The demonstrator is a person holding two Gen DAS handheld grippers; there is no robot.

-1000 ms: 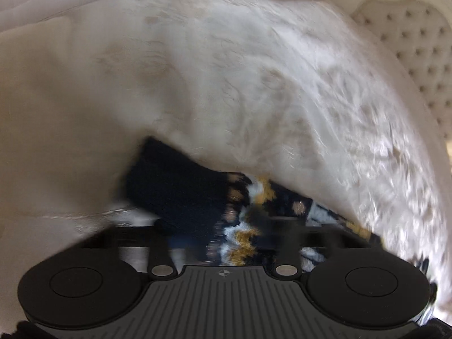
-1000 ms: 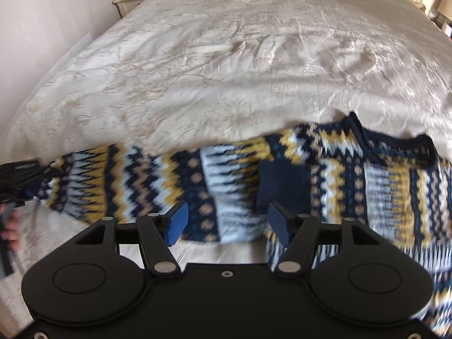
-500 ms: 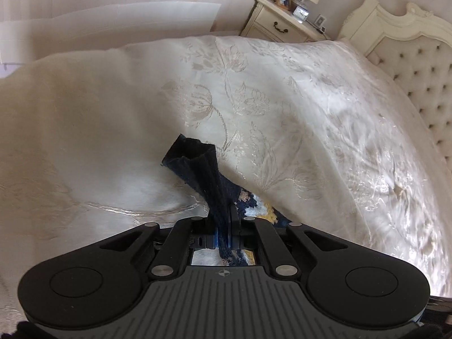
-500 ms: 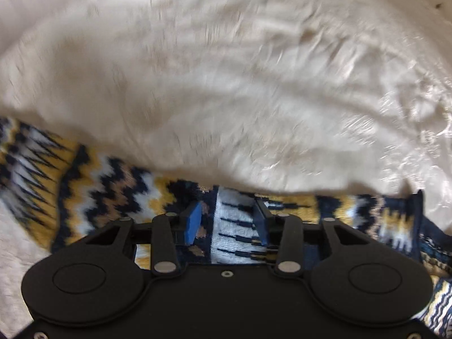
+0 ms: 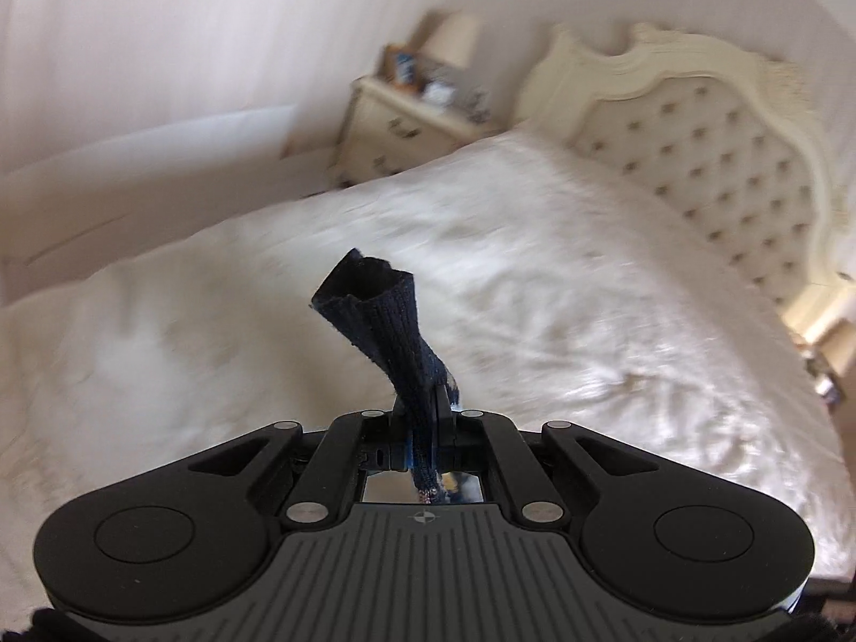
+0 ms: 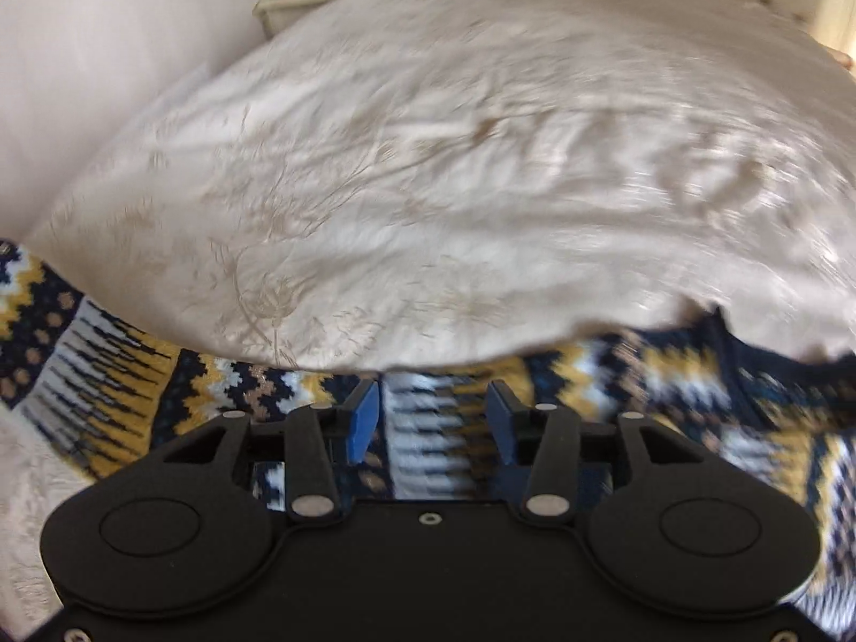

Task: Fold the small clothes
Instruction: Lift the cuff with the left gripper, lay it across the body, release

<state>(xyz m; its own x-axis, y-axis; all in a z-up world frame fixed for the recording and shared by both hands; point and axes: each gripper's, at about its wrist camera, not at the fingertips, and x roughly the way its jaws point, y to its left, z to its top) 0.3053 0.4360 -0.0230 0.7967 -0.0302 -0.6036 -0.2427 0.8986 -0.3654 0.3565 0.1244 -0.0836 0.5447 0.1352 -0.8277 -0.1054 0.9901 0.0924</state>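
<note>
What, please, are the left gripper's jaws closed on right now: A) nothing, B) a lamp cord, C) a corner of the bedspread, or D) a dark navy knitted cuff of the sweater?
D: the left gripper has its jaws pinched on the navy cuff, which sticks up above the bedspread.

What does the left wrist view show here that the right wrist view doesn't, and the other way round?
Only the left wrist view shows the left gripper shut on the sweater's navy cuff, and the lamp. Only the right wrist view shows the right gripper, jaws apart over the sweater's patterned body, which lies on the bed. Both show the cream bedspread, the nightstand and the tufted headboard.
</note>
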